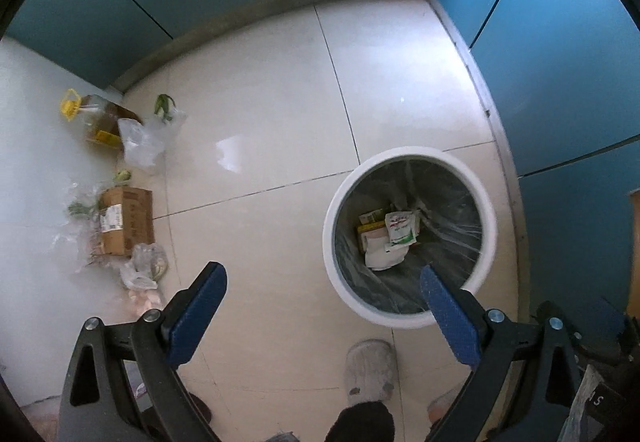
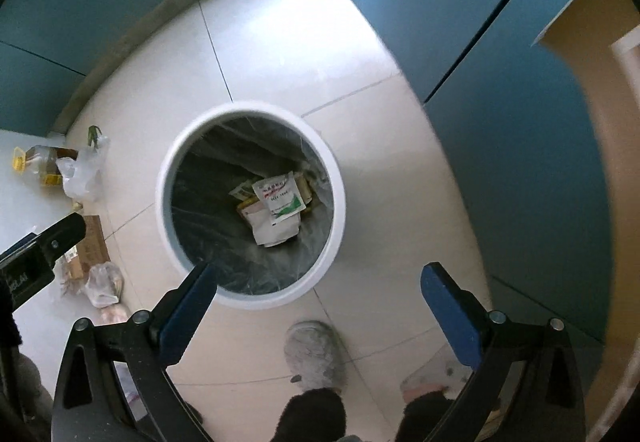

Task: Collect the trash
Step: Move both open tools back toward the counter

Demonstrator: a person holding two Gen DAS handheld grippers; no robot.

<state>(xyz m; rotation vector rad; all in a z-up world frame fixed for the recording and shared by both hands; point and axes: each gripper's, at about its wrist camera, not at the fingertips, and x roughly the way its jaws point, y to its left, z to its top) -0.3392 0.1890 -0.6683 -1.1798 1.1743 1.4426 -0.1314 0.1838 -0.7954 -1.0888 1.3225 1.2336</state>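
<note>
Both tongs are pointing down at a pale tiled floor [image 1: 260, 89] beside blue cabinet fronts [image 1: 560, 41]. The left tongs [image 1: 322, 278] are standing wide open with nothing between the blue pads [image 1: 196, 316]; the right tongs [image 2: 320, 276] are likewise spread wide and holding nothing.

The white round bin [image 1: 410, 236] is sitting at centre right of the left wrist view and at centre of the right wrist view [image 2: 250, 203], lined with a dark bag. Trash is lying at its bottom: a white packet with green and red print [image 2: 280, 197] resting on other white and yellow wrappers [image 2: 272, 228].

More items are lying on the floor at the left of the left wrist view: a yellow-capped oil bottle [image 1: 94, 117], a clear plastic bag [image 1: 140, 141] touching it, and a cardboard box [image 1: 126, 219] among crumpled film lower down.

A person's grey slipper [image 1: 370, 370] is showing at the lower centre of the left wrist view.
</note>
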